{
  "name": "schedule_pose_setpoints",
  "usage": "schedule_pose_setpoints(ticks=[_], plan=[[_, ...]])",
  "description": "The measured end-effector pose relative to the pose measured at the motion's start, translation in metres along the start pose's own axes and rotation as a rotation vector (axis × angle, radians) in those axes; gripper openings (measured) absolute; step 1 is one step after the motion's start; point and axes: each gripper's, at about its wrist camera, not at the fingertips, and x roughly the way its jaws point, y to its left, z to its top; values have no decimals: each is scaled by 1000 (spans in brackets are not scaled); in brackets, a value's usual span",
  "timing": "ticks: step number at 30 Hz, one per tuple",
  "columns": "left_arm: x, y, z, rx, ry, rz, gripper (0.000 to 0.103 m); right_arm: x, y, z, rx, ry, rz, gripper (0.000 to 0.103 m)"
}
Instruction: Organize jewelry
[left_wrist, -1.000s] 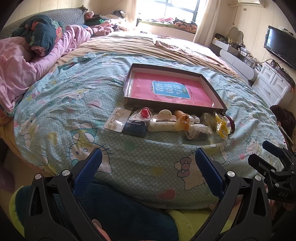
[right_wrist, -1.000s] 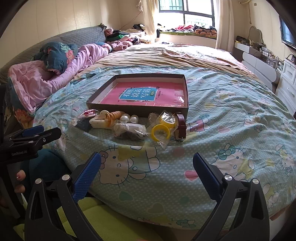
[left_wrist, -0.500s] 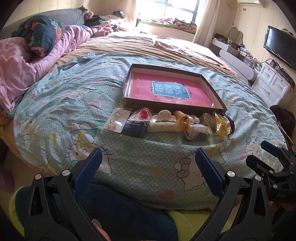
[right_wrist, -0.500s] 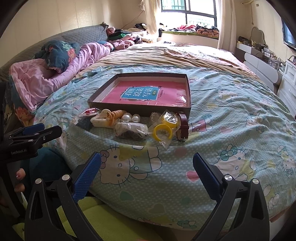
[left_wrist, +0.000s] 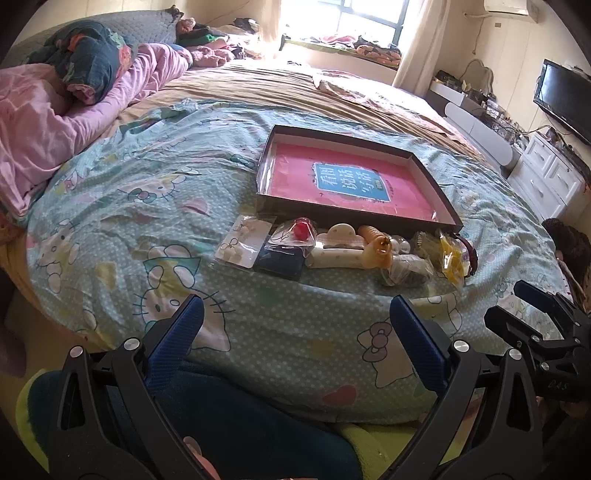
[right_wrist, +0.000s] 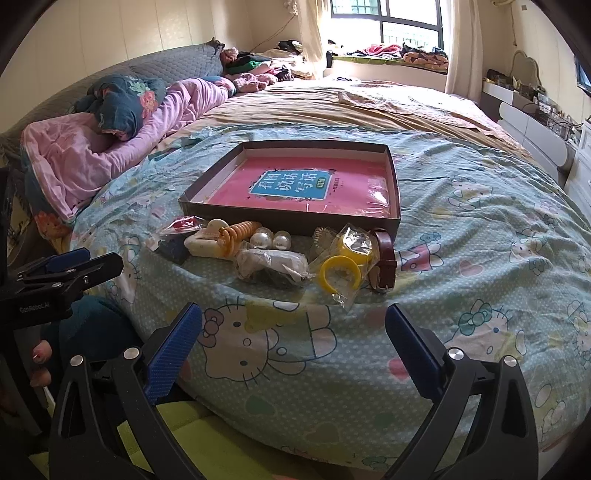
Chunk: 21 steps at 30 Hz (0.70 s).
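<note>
Jewelry (right_wrist: 280, 254) lies in a left-to-right row on the bed (right_wrist: 480, 229), touching the near wall of the box (right_wrist: 288, 225). It sits at 12 o'clock from the right gripper (right_wrist: 293, 332), which looks nearer than the left gripper (left_wrist: 295, 321). Both sets of fingers are spread wide, holding nothing.

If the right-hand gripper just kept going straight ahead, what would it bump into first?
Probably the yellow ring in its clear bag, at the near edge of the jewelry pile; the open right gripper is over bare bedspread. Depth is uncertain.
</note>
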Motion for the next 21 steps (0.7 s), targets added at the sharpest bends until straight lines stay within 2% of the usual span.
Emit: schedule_pose_setpoints(ticks=[10,15,21], plan=[[19,19,14,-32,27,9,94,16,-11,16,22,2,1,99],[29,22,24,-32,26,-11,94,21,-20,26,37,-16,-12,99],[50,19,32,-8,66,-39,94,27,-32,33,58,-23,-24,99]])
